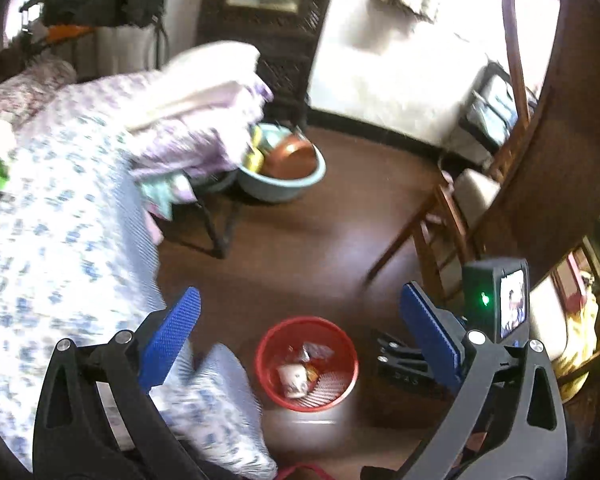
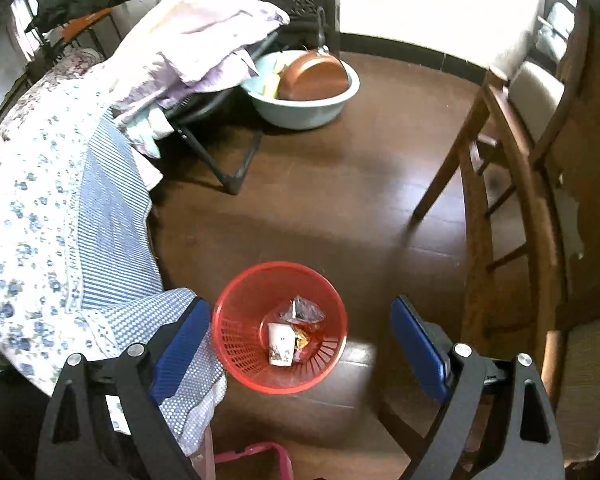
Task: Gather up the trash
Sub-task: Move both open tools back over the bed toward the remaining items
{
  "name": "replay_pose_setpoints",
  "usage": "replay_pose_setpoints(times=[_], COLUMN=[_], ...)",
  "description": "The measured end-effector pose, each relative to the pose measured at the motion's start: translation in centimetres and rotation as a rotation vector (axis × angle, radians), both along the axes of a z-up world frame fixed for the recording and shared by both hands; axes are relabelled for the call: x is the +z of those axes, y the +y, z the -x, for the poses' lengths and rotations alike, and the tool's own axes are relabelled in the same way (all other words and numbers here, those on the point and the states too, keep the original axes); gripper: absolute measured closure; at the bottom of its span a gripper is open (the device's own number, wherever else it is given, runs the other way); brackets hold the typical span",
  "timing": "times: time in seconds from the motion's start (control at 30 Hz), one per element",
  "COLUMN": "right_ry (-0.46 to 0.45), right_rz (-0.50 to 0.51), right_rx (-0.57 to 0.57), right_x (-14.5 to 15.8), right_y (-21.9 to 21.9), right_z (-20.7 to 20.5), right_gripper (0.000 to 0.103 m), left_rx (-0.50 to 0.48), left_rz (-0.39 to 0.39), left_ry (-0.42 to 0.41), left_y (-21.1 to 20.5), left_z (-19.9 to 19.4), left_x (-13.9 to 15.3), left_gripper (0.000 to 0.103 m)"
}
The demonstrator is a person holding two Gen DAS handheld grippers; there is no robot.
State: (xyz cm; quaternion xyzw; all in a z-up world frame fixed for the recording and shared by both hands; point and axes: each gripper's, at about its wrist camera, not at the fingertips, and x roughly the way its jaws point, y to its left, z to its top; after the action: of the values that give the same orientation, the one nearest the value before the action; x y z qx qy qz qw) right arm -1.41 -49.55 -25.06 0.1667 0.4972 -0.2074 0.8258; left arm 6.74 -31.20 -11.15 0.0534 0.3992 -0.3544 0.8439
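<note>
A red mesh trash basket (image 1: 341, 344) (image 2: 236, 332) stands on the brown floor below both grippers. It holds a white paper cup (image 2: 280, 344), a clear plastic wrapper (image 2: 305, 310) and an orange wrapper. My left gripper (image 1: 300, 332) is open and empty, above and slightly left of the basket. My right gripper (image 2: 301, 340) is open and empty, straight above the basket. The right gripper's body shows in the left wrist view (image 1: 495, 300), to the right of the basket.
A bed with a blue floral cover (image 2: 40, 220) fills the left. Folded bedding (image 2: 204, 28) lies on a folding stand. A teal basin (image 2: 303, 112) with a brown pot sits beyond. A wooden chair (image 2: 499, 160) stands at right. A pink object (image 2: 256, 460) lies at the bottom edge.
</note>
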Motion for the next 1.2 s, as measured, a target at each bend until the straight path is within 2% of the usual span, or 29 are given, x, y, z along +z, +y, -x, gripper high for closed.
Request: replay_pose_setpoints(times=[0.17,0.37,0.53,0.8,1.0,1.1,1.2], right_ry=[-0.054,-0.106,-0.144,-0.211,-0.248,-0.223,-0.189], right_rz=[0.017,0.051,0.069,0.036,0.027,0.054,0.096], right_rx=[0.065,0.179,0.327,0.575,0.742,0.789,0.801], right_x=[3.1,6.9,9.7,12.9,13.7,13.6,12.7], right_y=[2.9,8.3,14.8,27.2,37.3,41.0,43.2], right_z=[-1.0,-3.1,-5.9,-12.3,-20.4,-24.3,-27.1], right_gripper=[0.013,0.011,0.007,0.006,0.006,0.006,0.006], left_rx=[0.119,0.314,0.516,0.831,0.973,0.996,1.009], left_rz=[0.020,0.014,-0.046,-0.138,-0.064,-0.045,-0.061], left_ry=[-0.041,-0.056,-0.080,-0.097,-0.060,-0.047,-0.039], left_y=[5.7,13.9,22.0,36.0,44.3,46.2,47.2], left_z=[-1.0,-3.3,-4.5,-5.0,-4.1,-3.7,-3.7], left_x=[2.8,3.8,4.0,4.1,4.0,3.6,3.0], left_gripper=[0.007,0.007,0.007,0.007,0.007,0.007,0.007])
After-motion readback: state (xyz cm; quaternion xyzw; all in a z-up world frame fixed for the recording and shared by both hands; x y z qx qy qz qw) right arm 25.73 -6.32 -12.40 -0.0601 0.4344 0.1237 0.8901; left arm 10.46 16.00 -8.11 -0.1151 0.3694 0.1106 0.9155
